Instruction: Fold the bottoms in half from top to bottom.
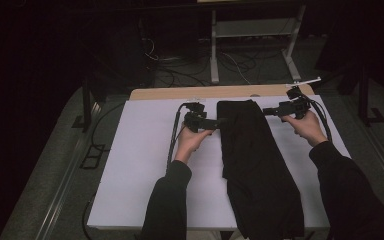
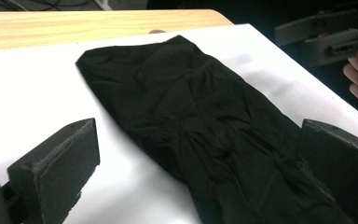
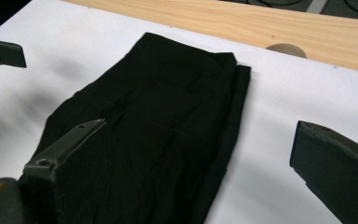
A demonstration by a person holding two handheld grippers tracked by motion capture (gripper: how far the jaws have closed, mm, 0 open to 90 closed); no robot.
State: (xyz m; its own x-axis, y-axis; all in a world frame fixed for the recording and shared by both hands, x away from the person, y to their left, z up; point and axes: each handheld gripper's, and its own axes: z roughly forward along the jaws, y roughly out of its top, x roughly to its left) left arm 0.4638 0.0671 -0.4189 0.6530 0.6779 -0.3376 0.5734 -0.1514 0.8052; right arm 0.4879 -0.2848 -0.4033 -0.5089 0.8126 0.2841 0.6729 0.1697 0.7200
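Black garment [image 1: 252, 160] lies folded long on the white surface [image 1: 140, 165], its long axis running away from the person. Left hand-held gripper [image 1: 219, 121] touches its far-left edge; right hand-held gripper [image 1: 266, 111] sits just beside its far-right edge. Both jaws are spread, holding nothing.

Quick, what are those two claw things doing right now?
Left gripper: open, at the black garment's edge.
Right gripper: open, holding nothing.

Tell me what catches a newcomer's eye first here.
A long black garment lies folded lengthwise down the middle of the white table cover. At its far end the left hand-held gripper and the right hand-held gripper flank it, both with jaws open, holding nothing.
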